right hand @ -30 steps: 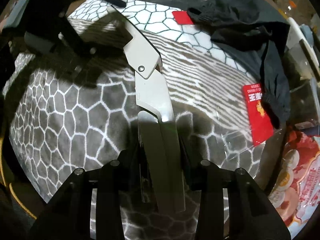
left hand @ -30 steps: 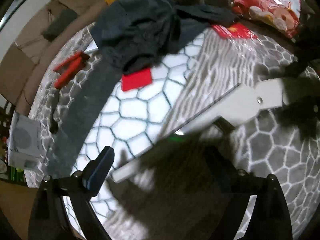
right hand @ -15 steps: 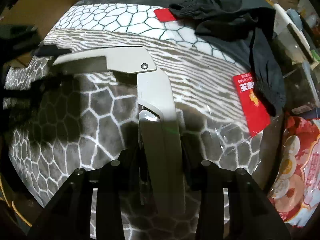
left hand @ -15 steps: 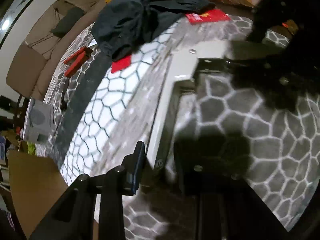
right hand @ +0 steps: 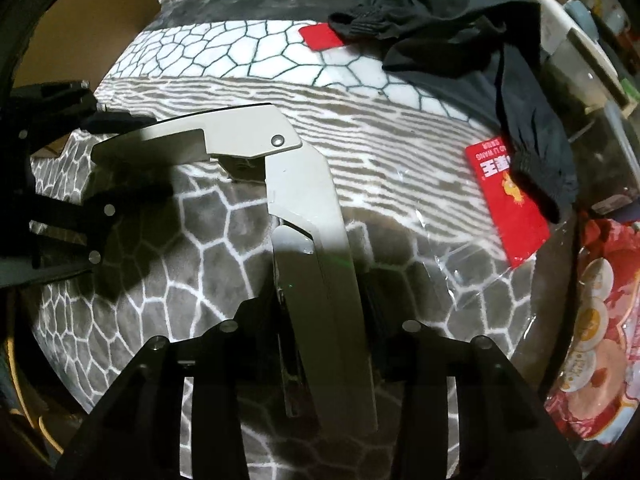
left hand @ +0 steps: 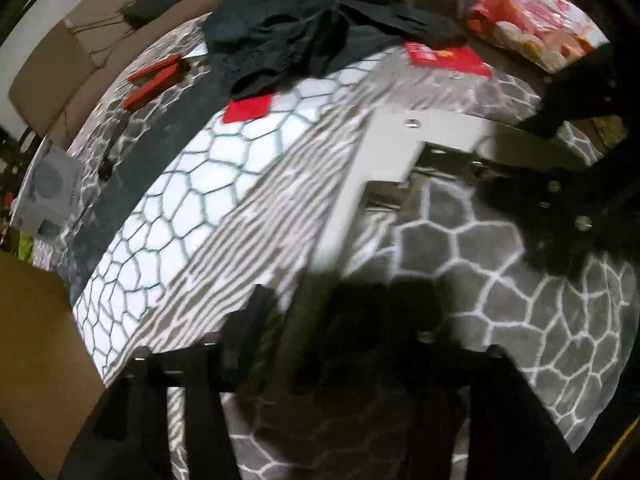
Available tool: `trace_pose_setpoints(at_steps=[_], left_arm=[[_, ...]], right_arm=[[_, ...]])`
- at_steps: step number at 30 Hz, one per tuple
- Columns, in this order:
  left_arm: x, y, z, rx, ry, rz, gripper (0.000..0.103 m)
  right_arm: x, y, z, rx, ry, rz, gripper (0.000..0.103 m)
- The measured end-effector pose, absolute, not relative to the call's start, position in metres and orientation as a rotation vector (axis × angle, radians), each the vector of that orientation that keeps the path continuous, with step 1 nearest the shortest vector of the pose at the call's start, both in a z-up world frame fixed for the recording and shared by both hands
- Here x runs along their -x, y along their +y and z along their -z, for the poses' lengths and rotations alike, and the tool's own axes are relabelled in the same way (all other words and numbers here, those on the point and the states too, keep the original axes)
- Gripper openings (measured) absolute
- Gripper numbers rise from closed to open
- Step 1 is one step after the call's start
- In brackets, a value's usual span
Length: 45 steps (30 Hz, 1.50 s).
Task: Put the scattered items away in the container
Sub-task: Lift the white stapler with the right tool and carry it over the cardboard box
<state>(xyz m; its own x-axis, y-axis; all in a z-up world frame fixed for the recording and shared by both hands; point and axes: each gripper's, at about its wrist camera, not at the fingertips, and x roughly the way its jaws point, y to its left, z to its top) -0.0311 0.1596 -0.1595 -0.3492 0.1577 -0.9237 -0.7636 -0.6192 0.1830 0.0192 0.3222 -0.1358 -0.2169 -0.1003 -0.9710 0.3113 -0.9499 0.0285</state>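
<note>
A white hinged bar (right hand: 308, 208) hangs over the patterned tablecloth (right hand: 192, 288), bent to roughly a right angle at its rivet. My right gripper (right hand: 320, 312) is shut on its long arm. My left gripper (left hand: 328, 320) is closed around the short arm's end (left hand: 344, 208), though that spot is dark and blurred. In the right wrist view the left gripper (right hand: 108, 160) sits at the left edge. A black garment (left hand: 288, 36) lies crumpled at the far side, partly covering a red envelope (right hand: 504, 200) and a small red card (left hand: 246, 108).
A red snack bag (right hand: 600, 340) lies at the table's right edge. A clear container with a white lid (right hand: 580, 60) stands behind the garment. Two red flat items (left hand: 156, 80) and a white box (left hand: 48, 188) sit at the far left, beside brown cardboard (left hand: 32, 340).
The bar has folded from nearly straight to about a right angle. My left gripper swung round onto its short arm and narrowed. The right gripper kept hold.
</note>
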Motion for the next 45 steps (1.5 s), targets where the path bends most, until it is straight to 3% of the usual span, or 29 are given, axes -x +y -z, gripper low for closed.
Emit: trace_pose_setpoints(at_steps=[3, 12, 33, 45], left_arm=[[0.028, 0.163, 0.158, 1.269, 0.849, -2.01, 0.02], [0.02, 0.163, 0.118, 1.172, 0.747, -2.087, 0.012], [-0.031, 0.129, -0.01, 0.478, 0.687, -2.591, 0.012], [-0.047, 0.088, -0.044, 0.392, 0.612, -2.688, 0.012]], right_arm=[[0.0, 0.328, 0.139, -1.778, 0.215, 2.261, 0.035], [0.006, 0.337, 0.114, -1.633, 0.175, 2.413, 0.035], [-0.021, 0.288, -0.019, -0.81, 0.225, 2.835, 0.035], [-0.037, 0.235, -0.062, -0.554, 0.311, 2.848, 0.035]])
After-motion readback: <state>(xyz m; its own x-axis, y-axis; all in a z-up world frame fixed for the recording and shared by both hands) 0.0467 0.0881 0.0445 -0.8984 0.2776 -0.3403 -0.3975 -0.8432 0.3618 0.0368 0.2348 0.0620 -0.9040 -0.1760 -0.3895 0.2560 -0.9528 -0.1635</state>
